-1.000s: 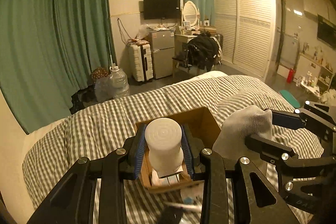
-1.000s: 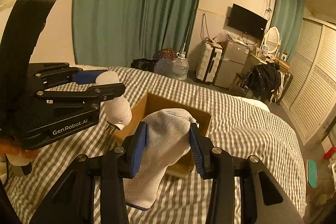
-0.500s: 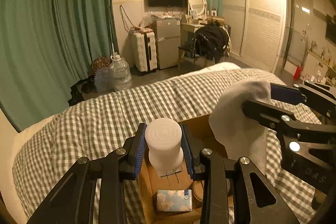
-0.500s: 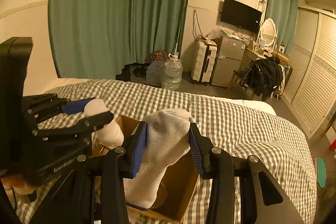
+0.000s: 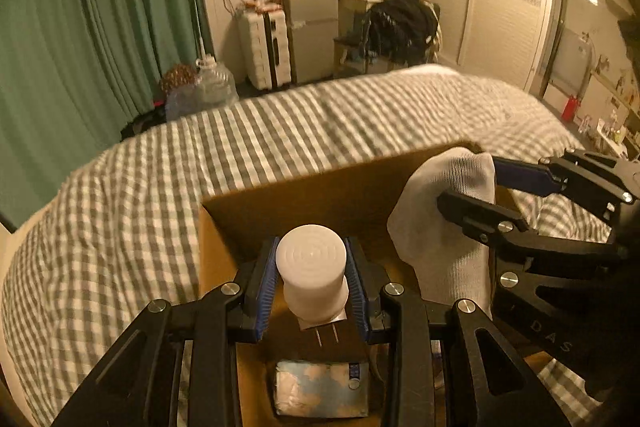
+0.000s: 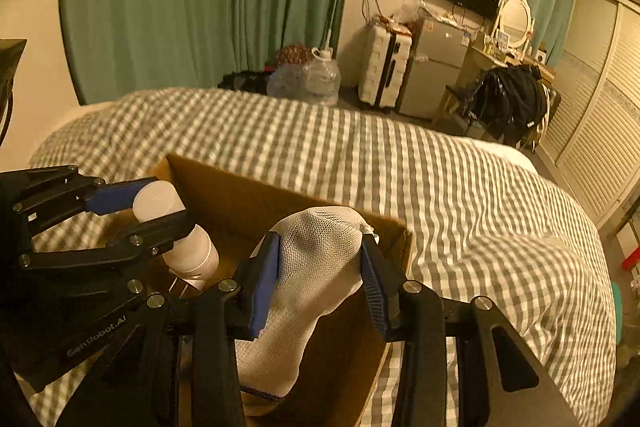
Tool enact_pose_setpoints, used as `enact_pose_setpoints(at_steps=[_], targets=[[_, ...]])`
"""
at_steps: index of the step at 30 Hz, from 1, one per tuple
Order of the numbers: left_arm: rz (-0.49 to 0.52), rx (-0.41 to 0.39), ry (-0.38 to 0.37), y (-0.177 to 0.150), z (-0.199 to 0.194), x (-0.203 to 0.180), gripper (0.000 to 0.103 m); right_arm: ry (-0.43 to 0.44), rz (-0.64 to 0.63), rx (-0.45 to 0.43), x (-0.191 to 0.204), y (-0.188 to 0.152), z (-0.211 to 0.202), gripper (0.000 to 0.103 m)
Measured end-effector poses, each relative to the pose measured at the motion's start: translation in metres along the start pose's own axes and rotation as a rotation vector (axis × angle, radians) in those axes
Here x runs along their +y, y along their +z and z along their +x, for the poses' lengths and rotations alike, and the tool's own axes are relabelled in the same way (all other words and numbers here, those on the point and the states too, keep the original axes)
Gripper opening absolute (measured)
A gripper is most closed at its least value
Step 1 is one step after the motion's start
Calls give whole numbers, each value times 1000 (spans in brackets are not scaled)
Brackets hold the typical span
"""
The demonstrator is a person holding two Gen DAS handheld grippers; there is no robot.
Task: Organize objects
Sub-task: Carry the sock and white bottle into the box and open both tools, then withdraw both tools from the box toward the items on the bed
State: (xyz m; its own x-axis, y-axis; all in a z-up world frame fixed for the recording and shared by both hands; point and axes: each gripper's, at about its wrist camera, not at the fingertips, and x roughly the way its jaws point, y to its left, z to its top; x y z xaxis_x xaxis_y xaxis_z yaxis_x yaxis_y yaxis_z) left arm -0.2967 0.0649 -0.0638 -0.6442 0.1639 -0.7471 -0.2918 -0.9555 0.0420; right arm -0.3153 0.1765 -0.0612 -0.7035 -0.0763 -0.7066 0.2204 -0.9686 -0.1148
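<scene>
two tongs were held over an open cardboard box [image 5: 224,267] on the checked bed [image 6: 460,187]. a white plug-in night light [image 5: 312,279] was clamped in the left tongs [image 5: 312,287]; a white sock [image 6: 316,267] was pinched in the right tongs [image 6: 320,279], its end hanging inside. a tissue pack [image 5: 320,387] was lying within.

A box [image 5: 280,195] sits on a bed [image 5: 140,187], and both grippers are over its opening: the left gripper [image 5: 312,279] holds a plug-in lamp [image 5: 312,275] above a packet [image 5: 320,387] lying in the box, while the right gripper [image 6: 320,275], just to its right, holds a sock [image 6: 316,267] that hangs down into the box. Beyond the far side of the bed stand water jugs [image 6: 316,79] on the floor, with a suitcase [image 6: 384,71] to their right, then a fridge [image 6: 436,67] and a chair [image 6: 508,103] draped with clothes.
</scene>
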Motion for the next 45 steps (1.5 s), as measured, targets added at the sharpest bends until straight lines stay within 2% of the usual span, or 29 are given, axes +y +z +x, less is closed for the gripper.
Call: enact_pose_setpoints(at_steps=[6,11,14,16,17,18,19,24,27,29,33,42,45], targets=[[-8,45,-8,-12,19,-2,33,-5,4,23,-6,-9,11,39],[-9,35,-6,-15,19,1,33,-4,15,27,-5,-12,14,40],[5,36,-1,-17,17,-1,36,2,20,29,-4,-14,14,41],[24,26,16,-17,13,-3,57,-1,26,22,-3,-15,10,41],[33,12,34,-18,9,-6,63,-4,30,13,-3,-13,7,41],[42,-3,48,-18,4,-8,74,-3,34,5,-4,-12,4,42],[47,-20,55,-16,0,-10,81,-4,42,-5,-5,-10,-1,43],[29,-34,60,-11,-22,-8,82,-5,92,-62,-16,0,-25,61],[25,-52,70,-7,-44,-6,85,0,126,-80,-20,8,-39,75],[25,-81,80,-4,-66,-5,95,-1,152,-99,-22,12,-55,80],[35,-154,129,-2,-114,-9,98,0,135,-129,-19,20,-91,83],[23,-238,146,2,-221,-10,103,-70,58,-238,2,27,-204,98],[6,-245,145,-2,-247,-5,103,-66,44,-256,6,25,-238,99]])
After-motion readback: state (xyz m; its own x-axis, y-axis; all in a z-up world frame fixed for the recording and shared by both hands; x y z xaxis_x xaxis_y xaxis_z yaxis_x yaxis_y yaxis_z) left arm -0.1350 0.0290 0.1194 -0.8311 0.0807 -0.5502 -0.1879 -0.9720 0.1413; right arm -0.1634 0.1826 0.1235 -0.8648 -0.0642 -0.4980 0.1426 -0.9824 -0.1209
